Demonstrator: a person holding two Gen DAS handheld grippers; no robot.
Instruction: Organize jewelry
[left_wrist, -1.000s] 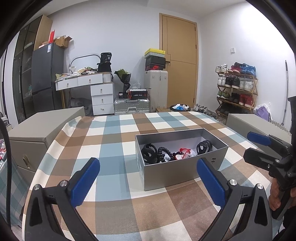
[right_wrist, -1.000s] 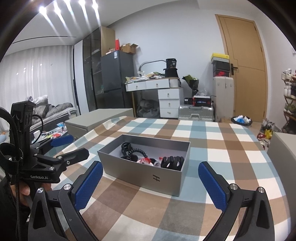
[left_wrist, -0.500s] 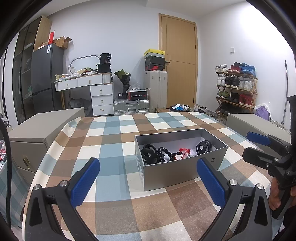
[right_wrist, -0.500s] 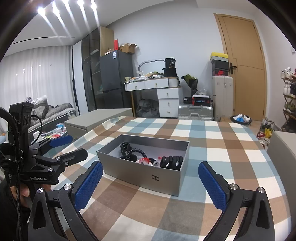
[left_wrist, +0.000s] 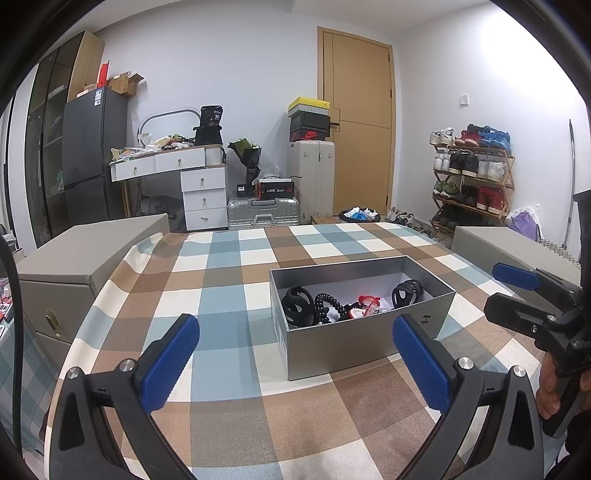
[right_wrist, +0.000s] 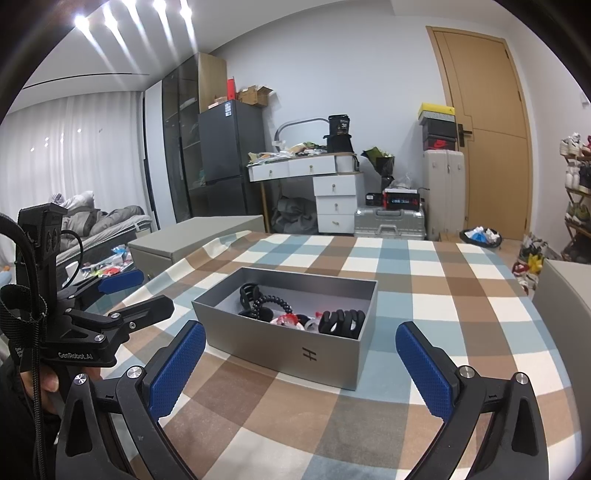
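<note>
An open grey box (left_wrist: 354, 347) (right_wrist: 280, 354) stands on the checked tablecloth. Inside lie black hair claws (left_wrist: 297, 308) (right_wrist: 341, 323), a black beaded band (left_wrist: 327, 304) (right_wrist: 275, 302) and a red-and-white piece (left_wrist: 365, 304) (right_wrist: 286, 319). My left gripper (left_wrist: 295, 360) is open and empty, held short of the box's near wall. My right gripper (right_wrist: 299, 363) is open and empty, also short of the box. Each gripper shows in the other's view, the right one (left_wrist: 517, 291) and the left one (right_wrist: 136, 291).
The checked tablecloth (left_wrist: 221, 295) covers the table. A grey cabinet (left_wrist: 74, 266) stands at the left, another (left_wrist: 517, 243) at the right. Beyond are a white desk (left_wrist: 184, 173), suitcases, a shoe rack (left_wrist: 472, 177) and a door.
Both grippers have drifted very slightly; the box and its contents have not moved. Both stay open.
</note>
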